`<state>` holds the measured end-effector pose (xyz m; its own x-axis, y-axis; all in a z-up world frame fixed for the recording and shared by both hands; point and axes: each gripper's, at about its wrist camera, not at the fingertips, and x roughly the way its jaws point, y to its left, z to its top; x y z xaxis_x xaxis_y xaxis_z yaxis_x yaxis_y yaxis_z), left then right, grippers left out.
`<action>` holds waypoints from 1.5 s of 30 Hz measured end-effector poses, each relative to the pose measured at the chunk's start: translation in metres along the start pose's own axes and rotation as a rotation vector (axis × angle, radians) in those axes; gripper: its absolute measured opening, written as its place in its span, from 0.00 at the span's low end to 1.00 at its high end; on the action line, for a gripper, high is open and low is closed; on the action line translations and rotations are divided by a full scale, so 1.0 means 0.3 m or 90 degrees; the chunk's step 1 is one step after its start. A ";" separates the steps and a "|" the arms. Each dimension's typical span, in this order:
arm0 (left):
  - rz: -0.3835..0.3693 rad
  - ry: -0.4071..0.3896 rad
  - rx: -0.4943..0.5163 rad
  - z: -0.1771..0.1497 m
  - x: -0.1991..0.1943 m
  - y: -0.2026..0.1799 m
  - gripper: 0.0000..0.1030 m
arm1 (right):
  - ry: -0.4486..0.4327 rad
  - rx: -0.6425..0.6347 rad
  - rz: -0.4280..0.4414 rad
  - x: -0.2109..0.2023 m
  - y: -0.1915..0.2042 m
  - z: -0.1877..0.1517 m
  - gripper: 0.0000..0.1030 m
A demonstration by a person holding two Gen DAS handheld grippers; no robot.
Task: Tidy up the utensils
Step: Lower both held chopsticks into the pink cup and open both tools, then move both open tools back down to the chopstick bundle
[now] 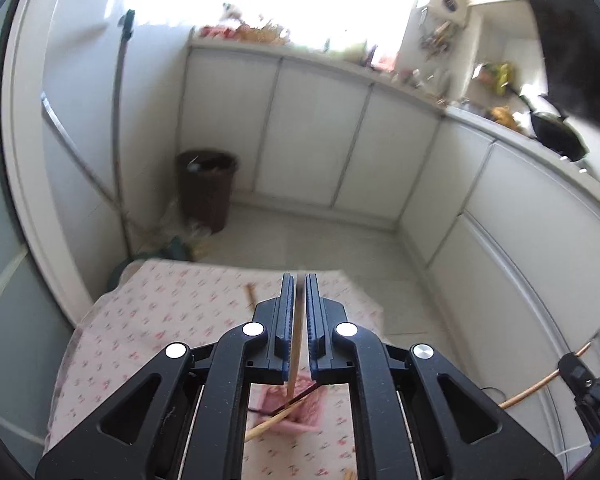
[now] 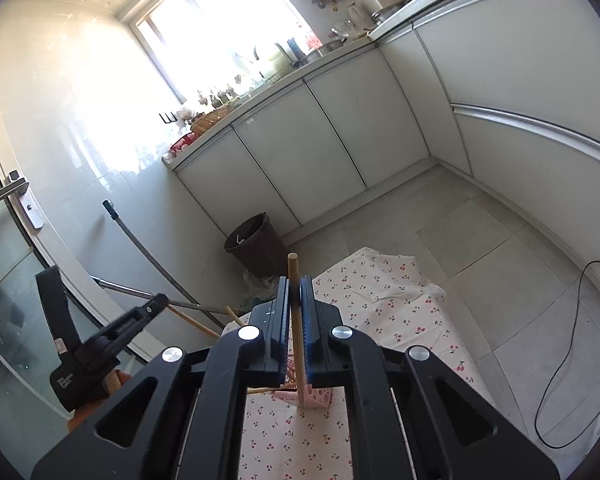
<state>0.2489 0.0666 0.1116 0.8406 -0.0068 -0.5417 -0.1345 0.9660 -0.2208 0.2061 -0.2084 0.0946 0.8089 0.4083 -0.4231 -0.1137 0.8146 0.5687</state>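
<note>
- Up close, the left claw point(image 1: 299, 280) pinches a wooden chopstick point(image 1: 297, 340); the right claw point(image 2: 295, 284) grips another chopstick point(image 2: 295, 308).
- Below both, a pink holder point(image 2: 314, 396) with more sticks stands on the cherry-print desk point(image 2: 380, 304).
- Beyond the desk are a brown bin point(image 2: 256, 244), a leaning mop handle point(image 2: 148, 256) and white cabinets point(image 2: 328, 136).

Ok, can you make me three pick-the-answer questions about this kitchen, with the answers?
1. Where is the pink holder? A on the cherry-print cloth B on the counter C in the bin
2. What colour is the bin? A white B brown C blue
3. What is the right gripper doing? A open B shut on a chopstick C holding a cup

Answers: 1 A, the pink holder sits on the cherry-print cloth. 2 B, the bin is dark brown. 3 B, the right gripper pinches a chopstick.
</note>
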 end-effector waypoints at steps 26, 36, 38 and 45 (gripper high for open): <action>0.023 -0.052 -0.058 -0.202 -0.283 0.274 0.42 | 0.009 -0.083 -0.064 0.251 0.212 -0.101 0.21; 0.029 0.018 0.046 -0.366 -0.309 0.127 0.63 | 0.021 -0.166 -0.132 0.064 0.190 -0.306 0.48; 0.029 0.029 0.060 -0.406 -0.310 0.107 0.68 | 0.022 -0.168 -0.161 0.033 0.153 -0.350 0.57; 0.025 0.068 0.085 -0.523 -0.297 0.044 0.78 | 0.047 -0.182 -0.219 -0.029 0.041 -0.441 0.73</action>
<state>0.0900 0.0395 0.0295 0.7745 0.0117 -0.6324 -0.0895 0.9918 -0.0912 0.1214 -0.1473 0.0120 0.7855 0.1136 -0.6084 -0.0085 0.9849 0.1728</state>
